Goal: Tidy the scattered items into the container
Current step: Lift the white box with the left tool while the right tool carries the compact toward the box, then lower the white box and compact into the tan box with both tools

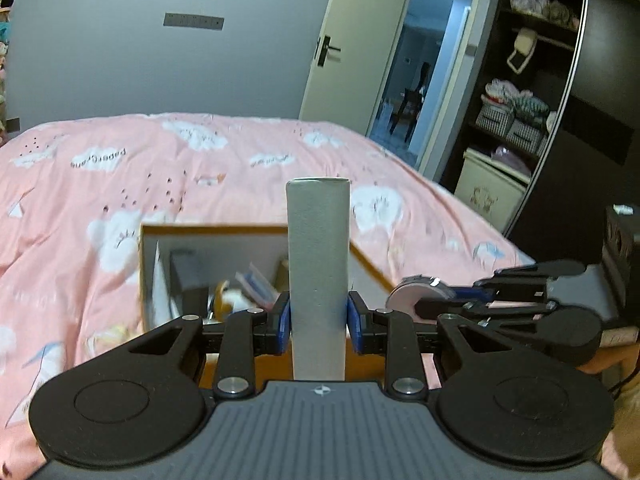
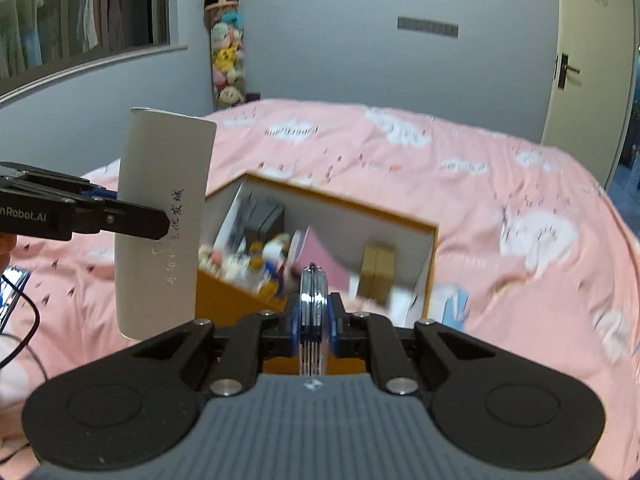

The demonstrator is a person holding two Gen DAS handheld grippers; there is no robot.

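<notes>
open orange cardboard box with white inner walls sits on the bed with the pink cloud-print duvet, toward the near edge. inside the box, blurred: dark grey boxy item at the far left corner, small plush figures along the near wall, a pink flat sheet or booklet in the middle, a tan cardboard carton against the right wall. exact stacking can't be told through the blur.

left gripper is clamped on a tall white cylindrical tube, blue pads tight on both sides, tube upright. in the right wrist view the same tube shows dark handwritten characters down its side and hangs over the box's left near corner, held above the rim, not inside.

right gripper is closed on a round flat chrome-edged disc with a pinkish face, gripped edge-on, pads on both faces. in the left wrist view the disc is just beside the box's right near corner, outside the rim.

around: white door with a black handle open beyond the bed's far right corner, dark wardrobe shelves with folded clothes and baskets on the right, column of plush toys topped by a panda on the grey wall past the bed's far edge, black cable over the duvet at the left edge.
</notes>
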